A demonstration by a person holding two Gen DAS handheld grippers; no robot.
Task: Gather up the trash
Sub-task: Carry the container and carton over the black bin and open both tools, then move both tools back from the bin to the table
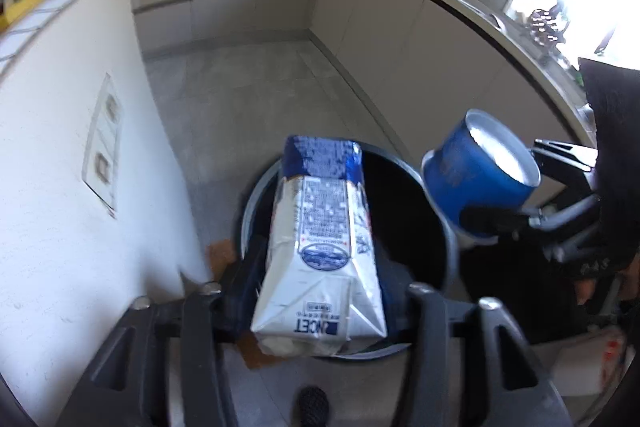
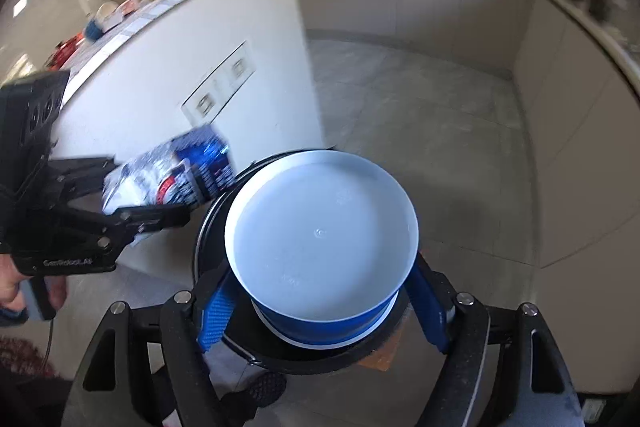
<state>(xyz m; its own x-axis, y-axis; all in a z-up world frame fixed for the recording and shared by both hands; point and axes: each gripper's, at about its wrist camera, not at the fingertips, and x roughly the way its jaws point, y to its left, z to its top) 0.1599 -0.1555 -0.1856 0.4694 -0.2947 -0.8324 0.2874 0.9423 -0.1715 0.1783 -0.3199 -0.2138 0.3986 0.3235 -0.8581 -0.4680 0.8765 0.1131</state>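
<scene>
A white and blue milk carton hangs tilted over the black trash bin, between the fingers of my left gripper. The pads stand off its sides, so the gripper is open. In the right wrist view the carton shows blurred inside the left gripper. My right gripper is shut on a blue paper cup, its white round face turned to the camera, just above the bin. From the left wrist view the cup and right gripper hover at the bin's right rim.
The bin stands on a grey tiled floor beside a white island wall with sockets. A brown cardboard piece lies under the bin. A person's dark shoe is near the bin. Pale cabinets and cluttered counters ring the room.
</scene>
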